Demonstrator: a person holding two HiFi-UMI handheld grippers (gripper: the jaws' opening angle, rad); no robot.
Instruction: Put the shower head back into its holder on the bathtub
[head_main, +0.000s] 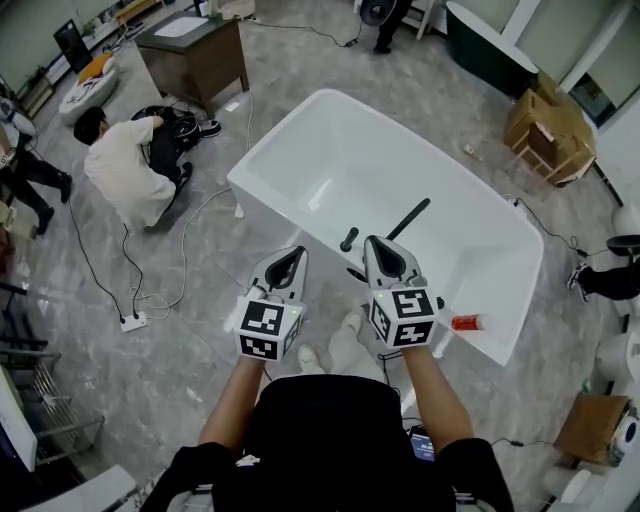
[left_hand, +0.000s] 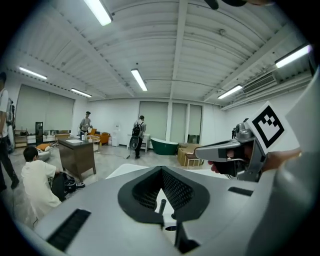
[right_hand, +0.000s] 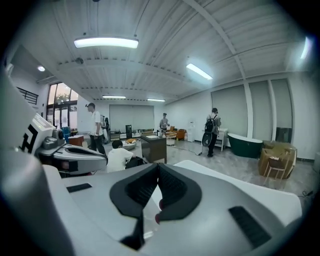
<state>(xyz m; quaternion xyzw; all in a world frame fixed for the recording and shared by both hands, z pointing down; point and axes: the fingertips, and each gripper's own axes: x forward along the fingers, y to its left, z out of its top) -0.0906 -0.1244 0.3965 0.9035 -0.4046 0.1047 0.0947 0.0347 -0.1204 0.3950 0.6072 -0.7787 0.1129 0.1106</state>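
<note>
Grey marbled floor (head_main: 200, 340) of a big workshop surrounds a white freestanding bathtub (head_main: 290, 125). At its left, a person (head_main: 125, 170) in a pale shirt crouches beside a brown cabinet (head_main: 195, 55). Over the tub's near rim, the left gripper (head_main: 298, 250) and right gripper (head_main: 369, 242) are held side by side, each with its jaws pressed together on nothing. Just ahead of the right one, the black shower head (head_main: 410, 218) slants up from that rim; whether its holder grips it is unclear. A red-capped bottle (head_main: 467, 322) lies on the rim.
</note>
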